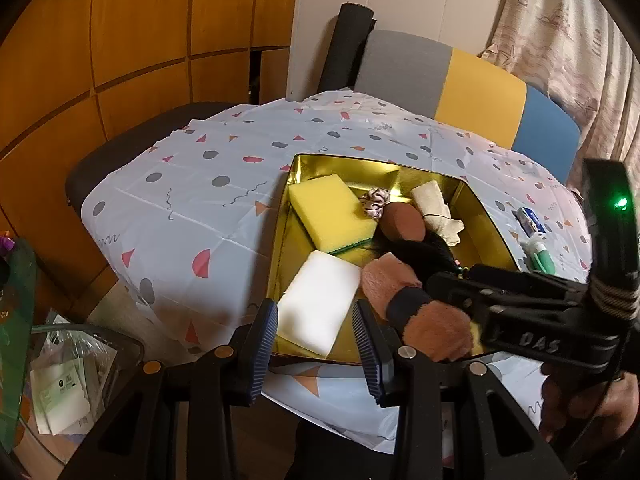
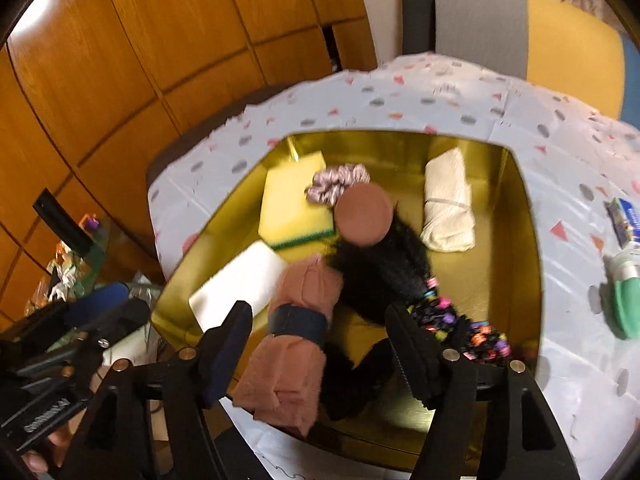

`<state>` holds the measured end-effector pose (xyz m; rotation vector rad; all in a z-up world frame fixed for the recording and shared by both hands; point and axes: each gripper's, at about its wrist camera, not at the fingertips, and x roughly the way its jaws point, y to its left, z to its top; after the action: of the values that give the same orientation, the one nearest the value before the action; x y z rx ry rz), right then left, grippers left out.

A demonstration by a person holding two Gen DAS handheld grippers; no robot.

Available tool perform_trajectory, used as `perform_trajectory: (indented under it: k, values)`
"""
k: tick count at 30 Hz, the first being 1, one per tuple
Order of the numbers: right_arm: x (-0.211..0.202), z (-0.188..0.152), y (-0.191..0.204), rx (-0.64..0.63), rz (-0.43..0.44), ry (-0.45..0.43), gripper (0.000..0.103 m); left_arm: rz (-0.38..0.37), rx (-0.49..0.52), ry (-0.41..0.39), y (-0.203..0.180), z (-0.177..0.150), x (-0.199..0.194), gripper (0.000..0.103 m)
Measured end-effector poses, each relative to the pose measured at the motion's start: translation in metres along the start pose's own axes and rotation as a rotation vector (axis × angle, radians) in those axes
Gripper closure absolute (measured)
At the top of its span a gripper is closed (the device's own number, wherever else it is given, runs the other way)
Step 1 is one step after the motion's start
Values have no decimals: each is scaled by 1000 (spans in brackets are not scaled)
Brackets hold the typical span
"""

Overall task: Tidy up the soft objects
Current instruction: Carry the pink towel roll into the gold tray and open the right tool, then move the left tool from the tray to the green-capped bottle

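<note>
Gold box (image 2: 524,216), frame centre: pink plush roll (image 2: 292,356) between parted right gripper (image 2: 320,360) jaws, untouched; left gripper (image 1: 316,344) jaws part-open, empty; toothpaste tube (image 2: 624,300) right on counter (image 2: 440,84).

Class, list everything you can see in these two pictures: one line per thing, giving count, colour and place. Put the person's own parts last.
Box: one, gold inside, on the tablecloth.
Tablecloth: one, pale with coloured shapes, over the table.
Sponge: one, yellow with green base, far left in the box.
Foam block: one, white, near left in the box.
Scrunchie: one, pinkish, beside the sponge.
Rolled cloth: one, cream, right in the box.
Fluffy roll: one, pink, dark band, between the right fingers.
Left gripper: black, empty.
Right gripper: black, open.
</note>
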<state>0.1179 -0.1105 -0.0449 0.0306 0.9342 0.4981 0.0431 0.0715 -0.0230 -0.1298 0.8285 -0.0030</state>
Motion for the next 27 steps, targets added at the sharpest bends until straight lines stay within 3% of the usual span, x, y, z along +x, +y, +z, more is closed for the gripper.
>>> perform_trajectory:
  k: [11,27]
  values:
    - [-54,-1,-34,77,-93,-139,32,-12,56,-29,-19,1,-12,64]
    - [-155,-49,-193,302,-404,-211,31,-71,197,-62,-77,13,-19,64]
